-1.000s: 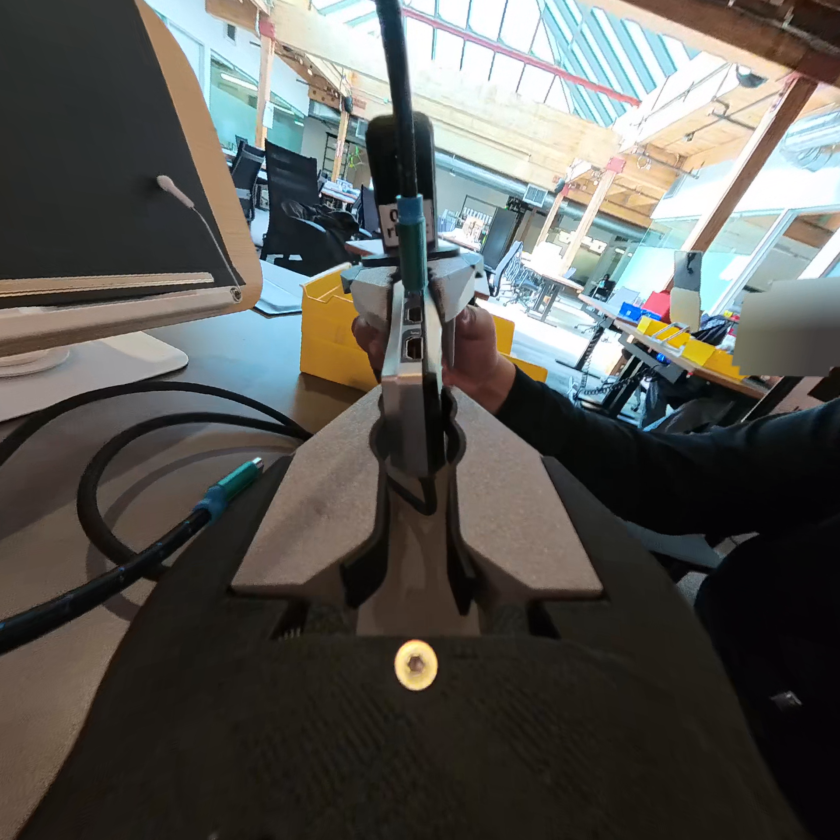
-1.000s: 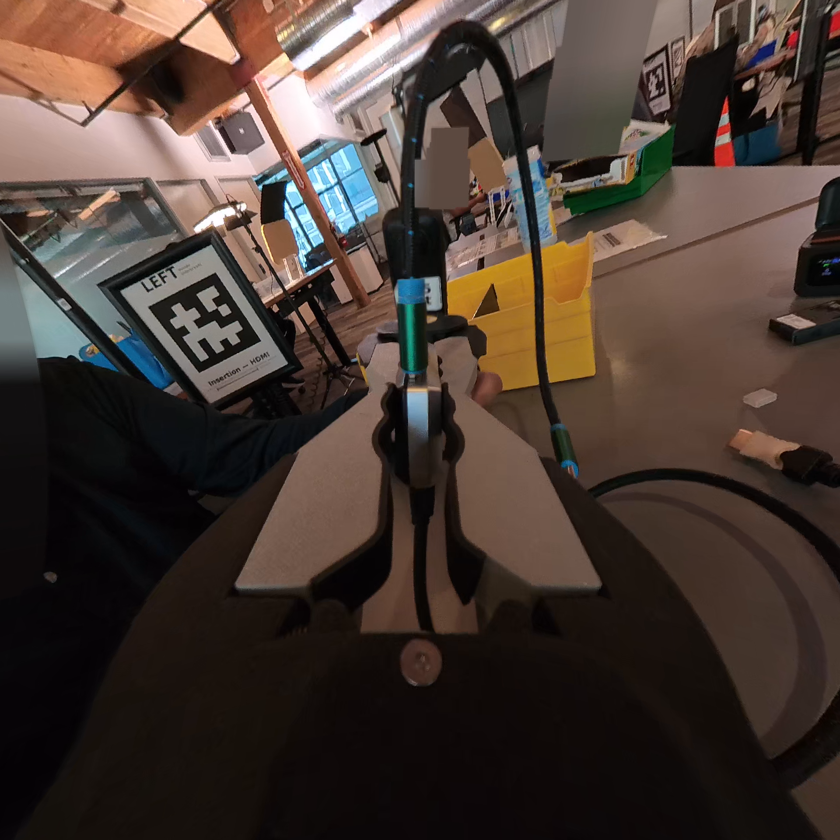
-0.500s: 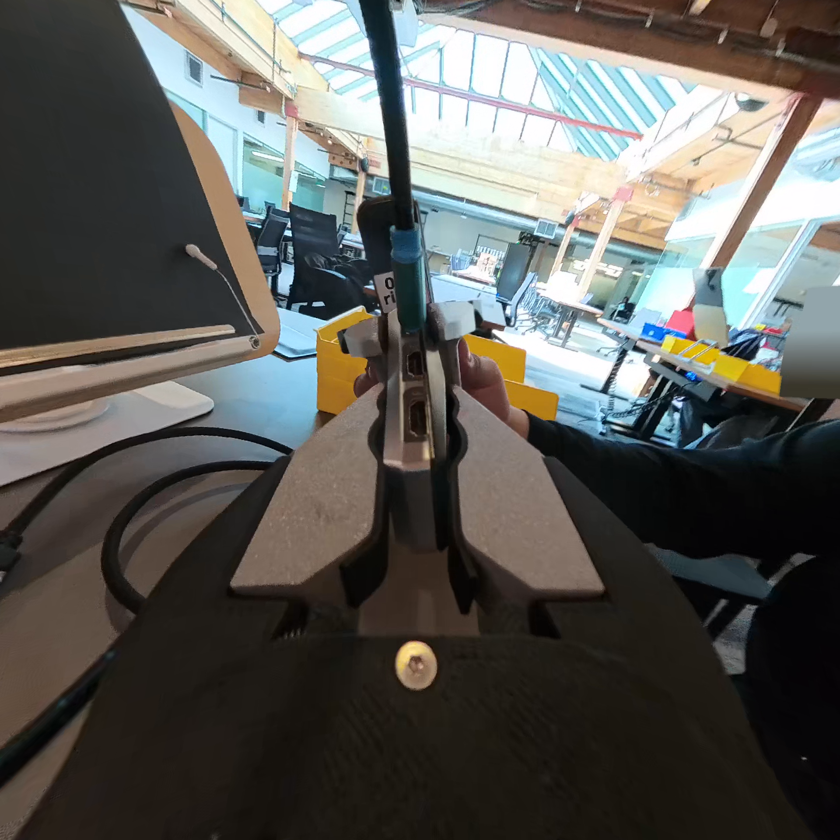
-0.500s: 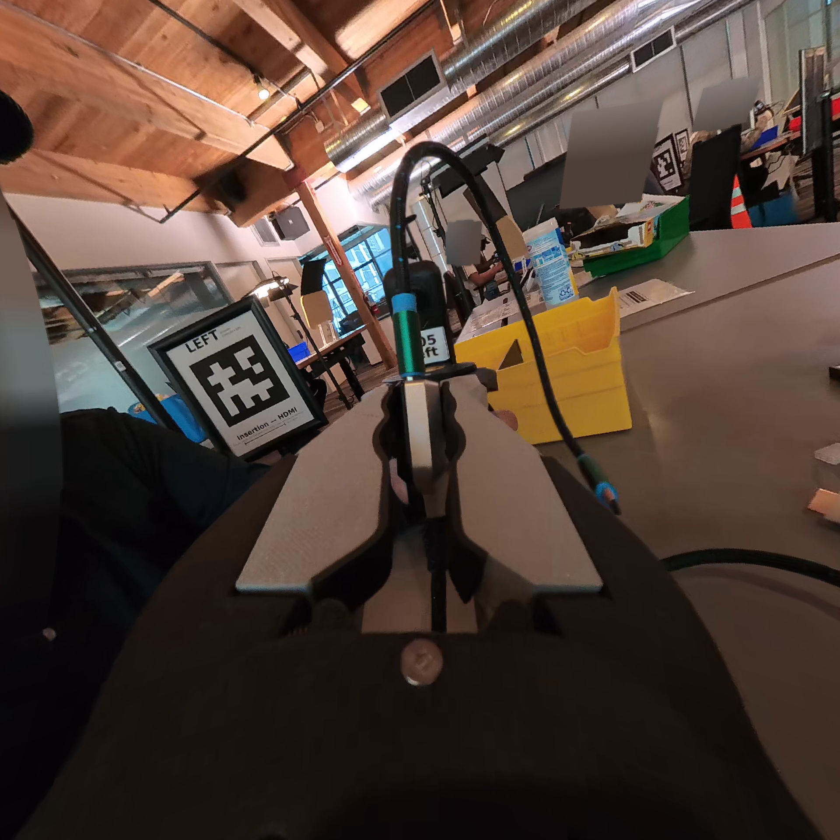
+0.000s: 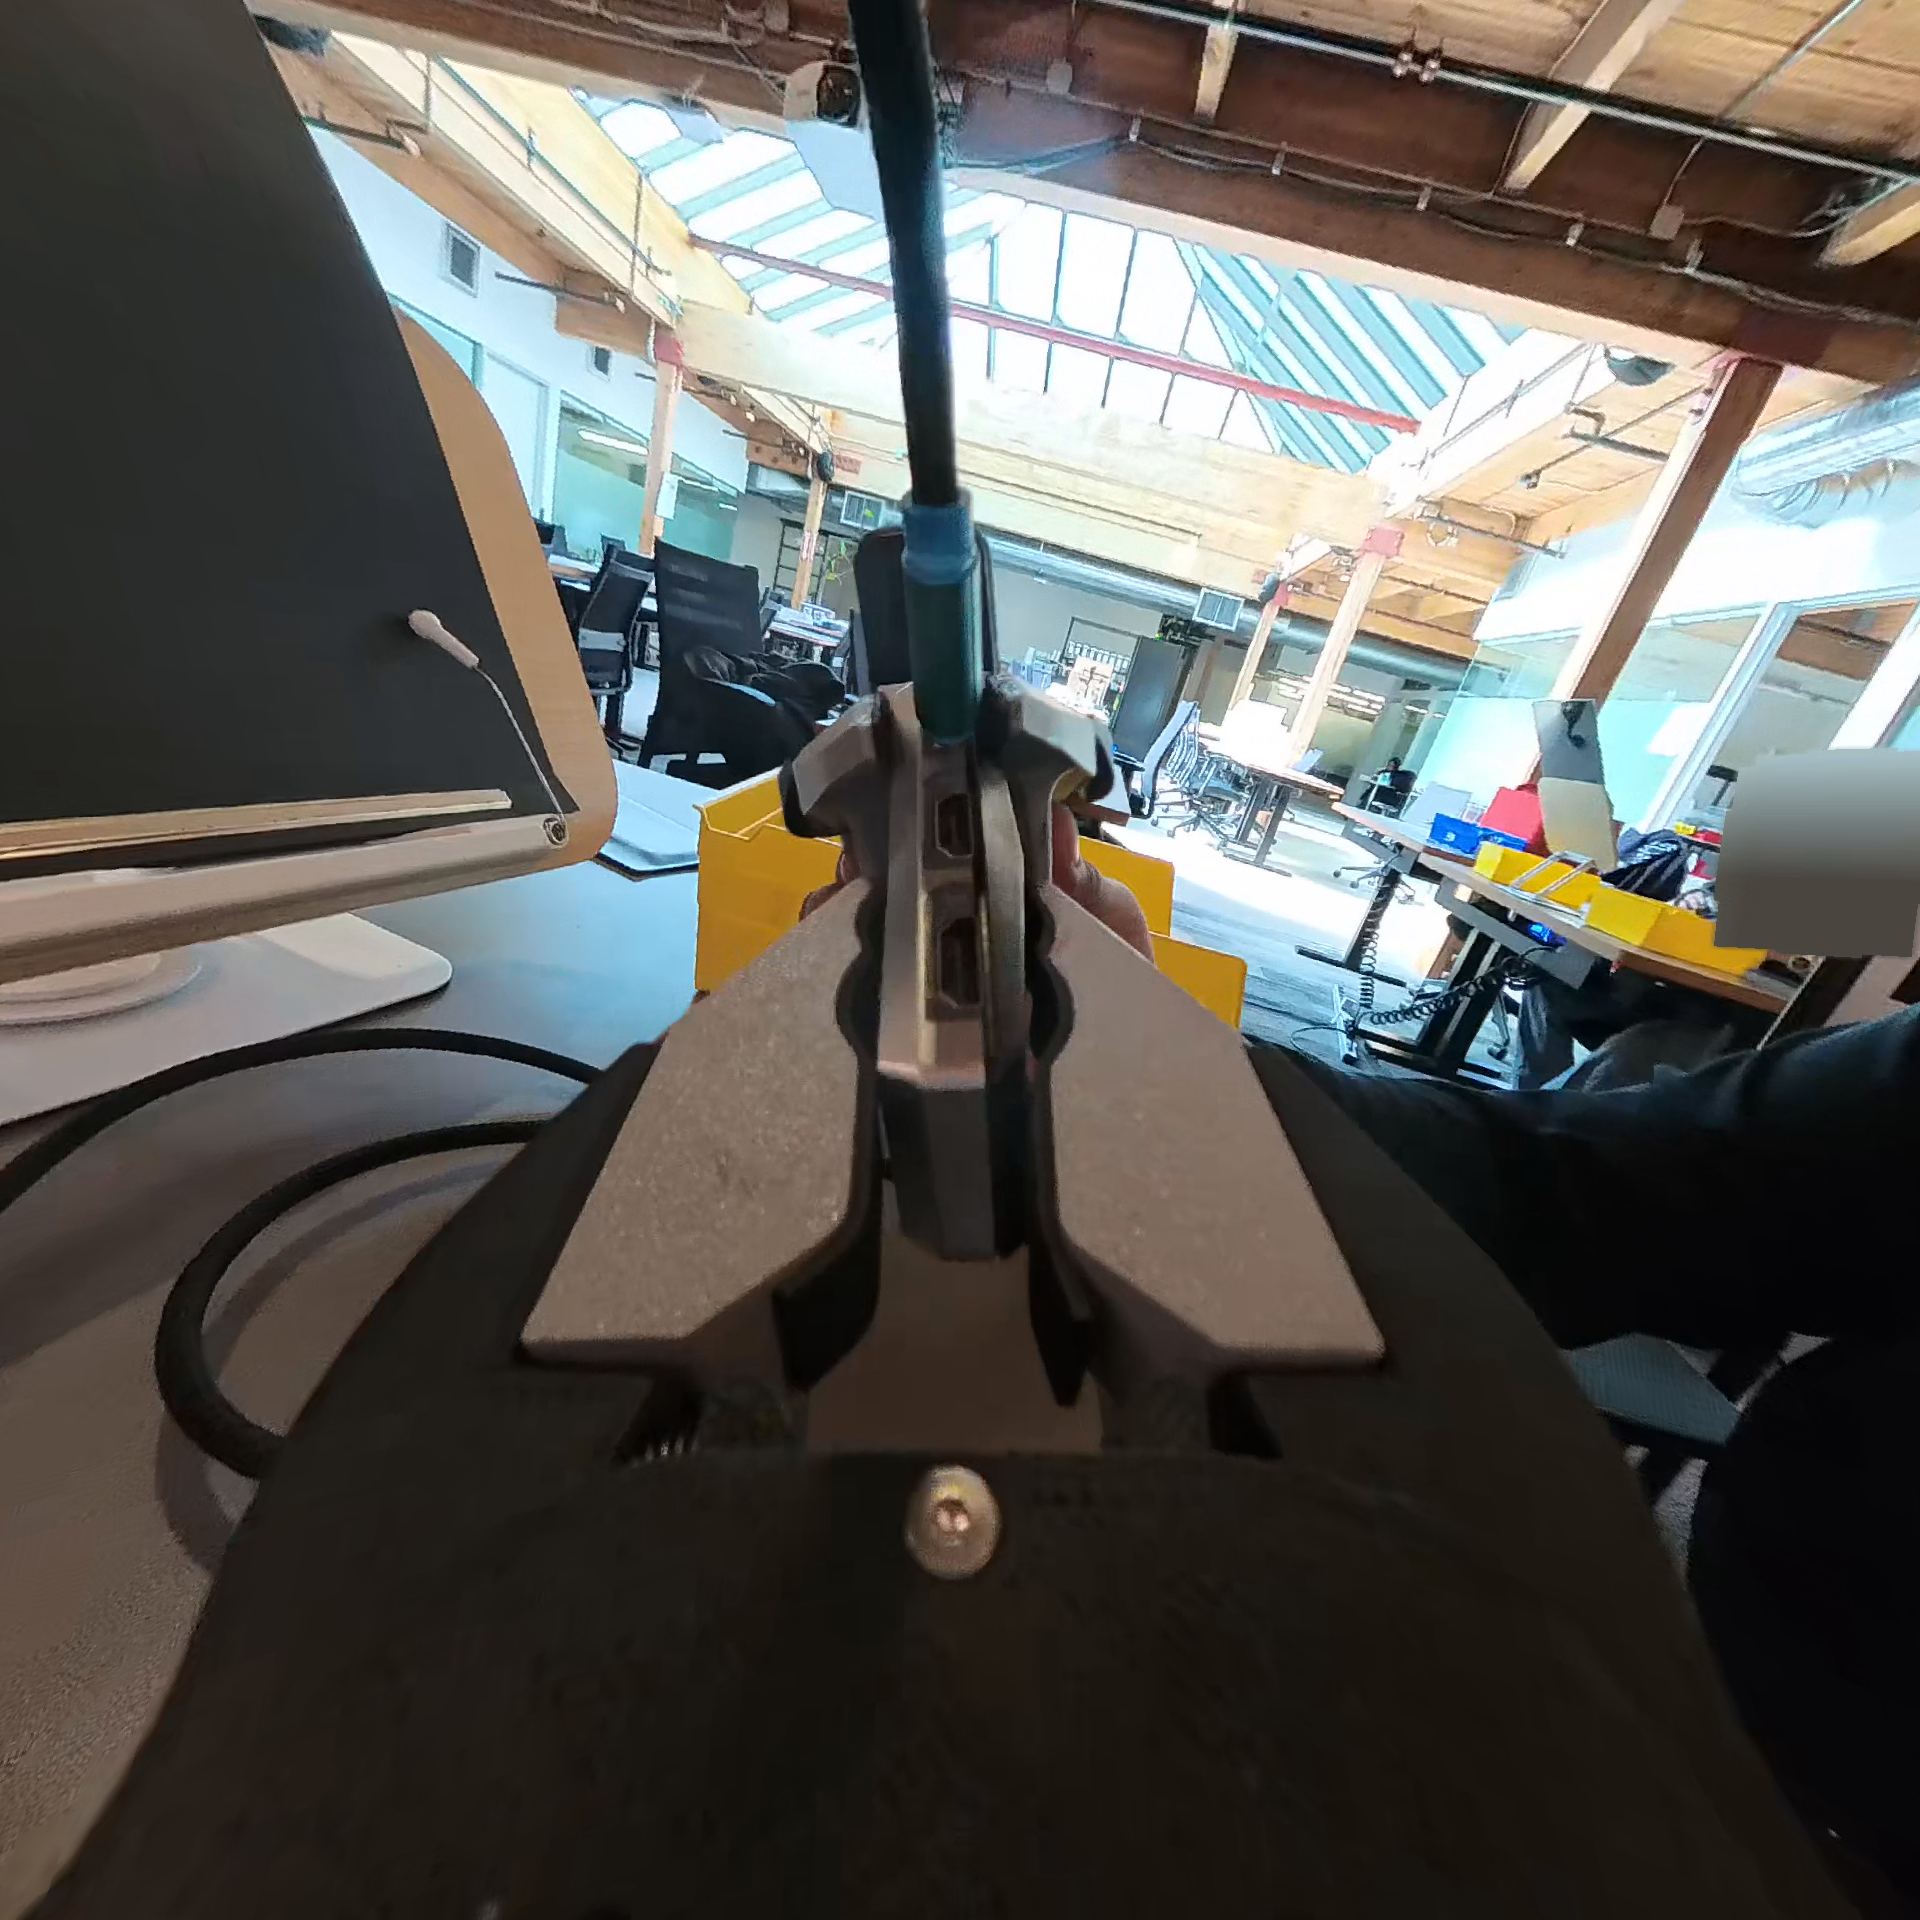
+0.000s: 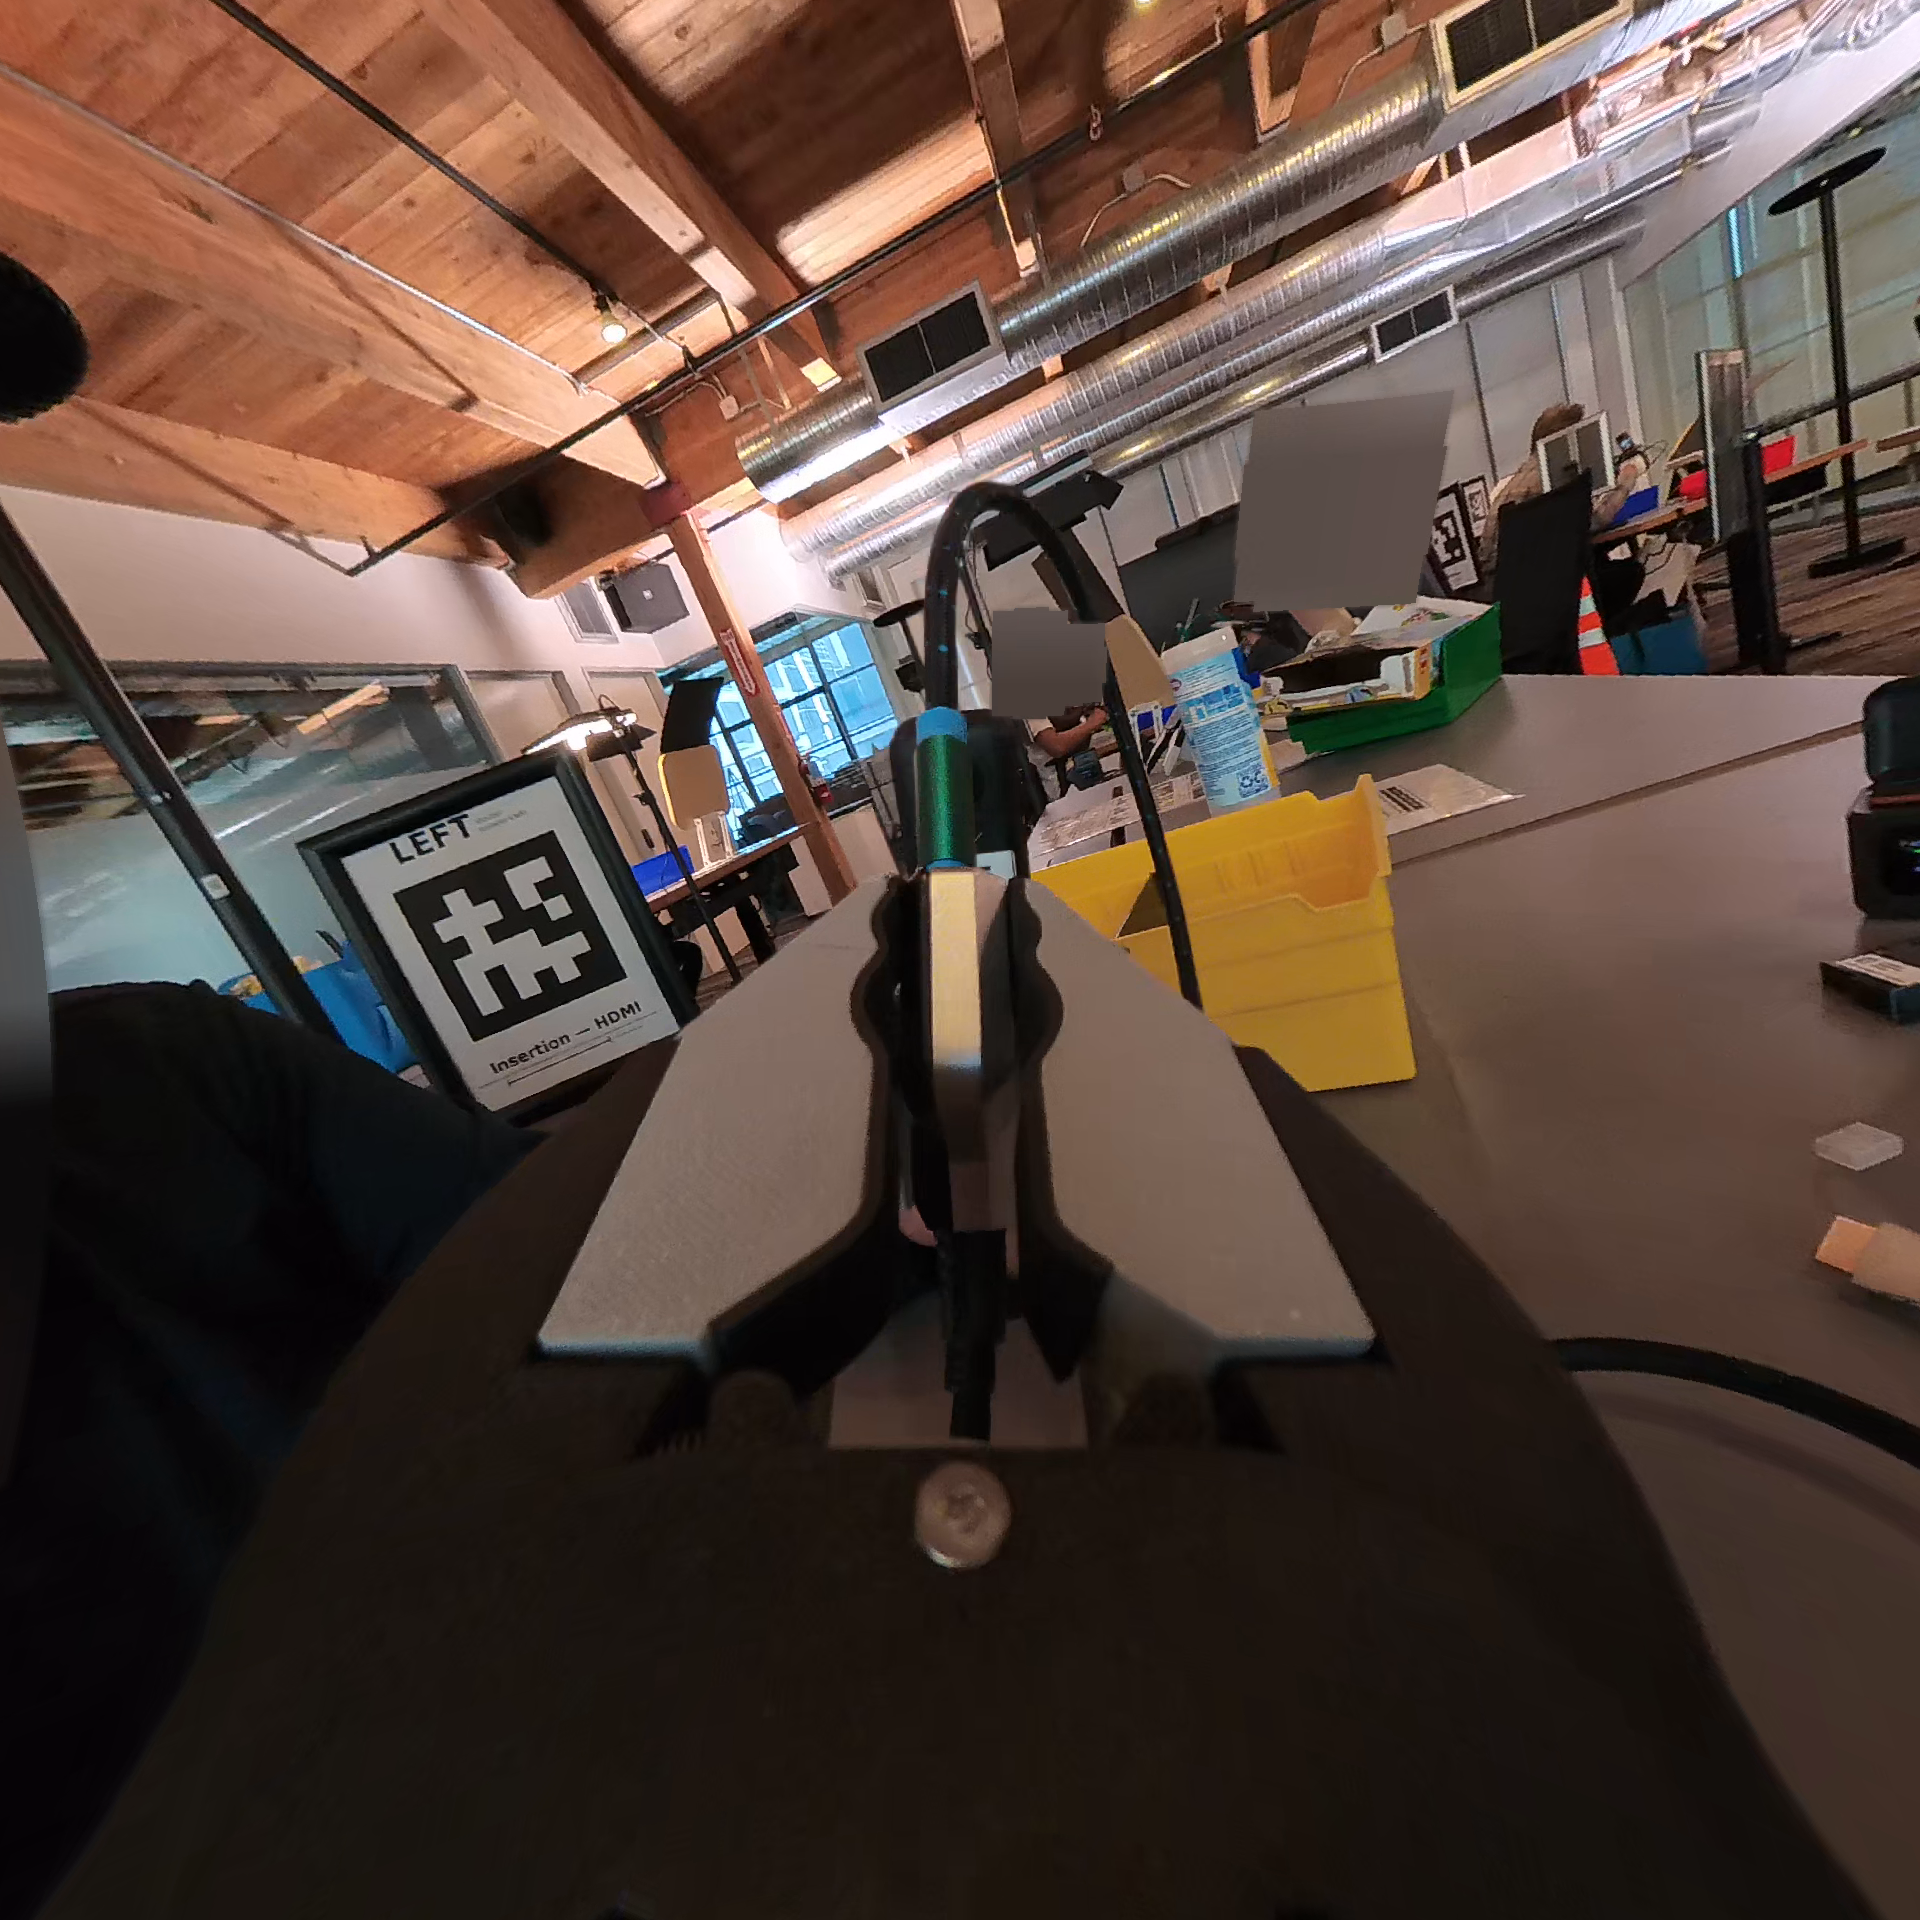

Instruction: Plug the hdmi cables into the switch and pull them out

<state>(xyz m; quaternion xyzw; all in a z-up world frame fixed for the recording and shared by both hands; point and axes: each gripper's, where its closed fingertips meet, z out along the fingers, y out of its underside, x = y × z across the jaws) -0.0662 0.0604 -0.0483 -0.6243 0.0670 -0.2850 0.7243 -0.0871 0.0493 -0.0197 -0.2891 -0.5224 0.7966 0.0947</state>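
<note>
**Both grippers clamped on one switch, held up off the desk**

Timber beams and skylights roof a wide open office; below them runs a dark grey desk (image 6: 1621, 997). On it, from the right wrist view, stand a yellow bin (image 6: 1278, 935) and, to the left, a framed marker sign (image 6: 499, 935). A monitor (image 5: 208, 520) on a white stand fills the left of the left wrist view, with a loop of black cable (image 5: 239, 1247) lying on the desk beneath it.

The left gripper (image 5: 951, 935) is clenched on the silver switch (image 5: 935, 1039), which stands edge-on between its fingers, two empty ports facing the camera. The right gripper (image 6: 961, 935) pinches the same switch (image 6: 956, 997) from the opposite side; its far end shows in the left wrist view at the switch's top. A green-collared HDMI plug (image 6: 940, 800) sits in the switch's upper end, its black cable (image 6: 1039, 561) arching over towards the bin.
</note>
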